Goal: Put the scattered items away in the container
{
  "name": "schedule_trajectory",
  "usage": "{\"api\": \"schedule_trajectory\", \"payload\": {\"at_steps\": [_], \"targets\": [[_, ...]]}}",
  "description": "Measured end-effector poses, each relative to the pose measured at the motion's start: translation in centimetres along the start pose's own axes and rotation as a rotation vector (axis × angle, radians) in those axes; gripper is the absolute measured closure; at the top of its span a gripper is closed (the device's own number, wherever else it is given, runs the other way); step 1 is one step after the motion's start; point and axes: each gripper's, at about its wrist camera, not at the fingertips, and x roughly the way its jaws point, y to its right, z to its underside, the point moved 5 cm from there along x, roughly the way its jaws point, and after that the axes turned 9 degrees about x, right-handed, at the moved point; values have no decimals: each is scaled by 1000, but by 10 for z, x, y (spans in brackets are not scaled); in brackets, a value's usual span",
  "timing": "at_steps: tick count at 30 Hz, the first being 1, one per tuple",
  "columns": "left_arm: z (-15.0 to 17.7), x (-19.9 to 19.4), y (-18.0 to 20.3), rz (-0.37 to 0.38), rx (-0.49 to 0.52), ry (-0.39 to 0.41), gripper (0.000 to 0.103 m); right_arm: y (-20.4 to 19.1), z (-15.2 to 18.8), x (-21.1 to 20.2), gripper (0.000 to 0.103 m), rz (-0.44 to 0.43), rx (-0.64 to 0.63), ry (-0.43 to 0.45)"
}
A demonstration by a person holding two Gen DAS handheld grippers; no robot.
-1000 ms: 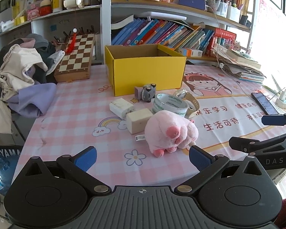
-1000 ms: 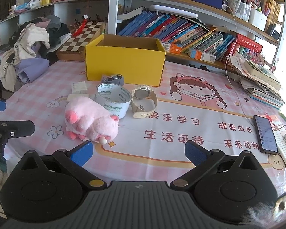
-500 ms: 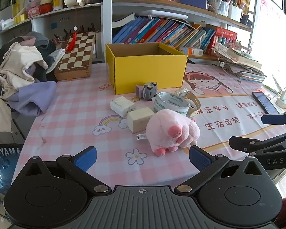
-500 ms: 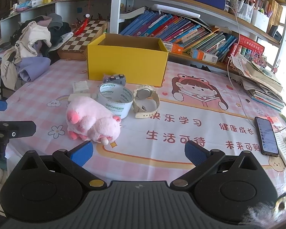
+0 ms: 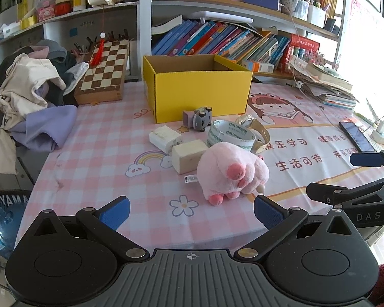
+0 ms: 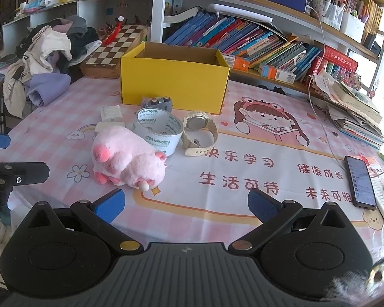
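Note:
An open yellow cardboard box (image 5: 199, 94) (image 6: 174, 87) stands at the back of the pink checked table. In front of it lie a grey toy car (image 5: 201, 121) (image 6: 160, 102), a white tape roll (image 5: 230, 135) (image 6: 157, 130), a cream wristwatch (image 5: 256, 133) (image 6: 199, 133), two pale blocks (image 5: 165, 135) (image 5: 189, 154) and a pink plush toy (image 5: 230, 172) (image 6: 126, 162). My left gripper (image 5: 190, 211) is open and empty, just short of the plush. My right gripper (image 6: 185, 203) is open and empty, right of the plush.
A clothes pile (image 5: 25, 102) and a chessboard (image 5: 103, 71) sit at the back left. A black phone (image 6: 359, 183) lies at the table's right edge, with stacked books (image 6: 355, 117) behind it. Bookshelves line the back wall.
Both grippers have crept slightly forward toward the items. Both stay open and empty; nothing on the table has moved.

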Motion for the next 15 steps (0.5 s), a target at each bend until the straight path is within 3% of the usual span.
{"api": "schedule_trajectory", "payload": {"at_steps": [15], "targets": [[2,0,3,8,10,-9,0,0,2,-2,0,-6,6,-7]]}}
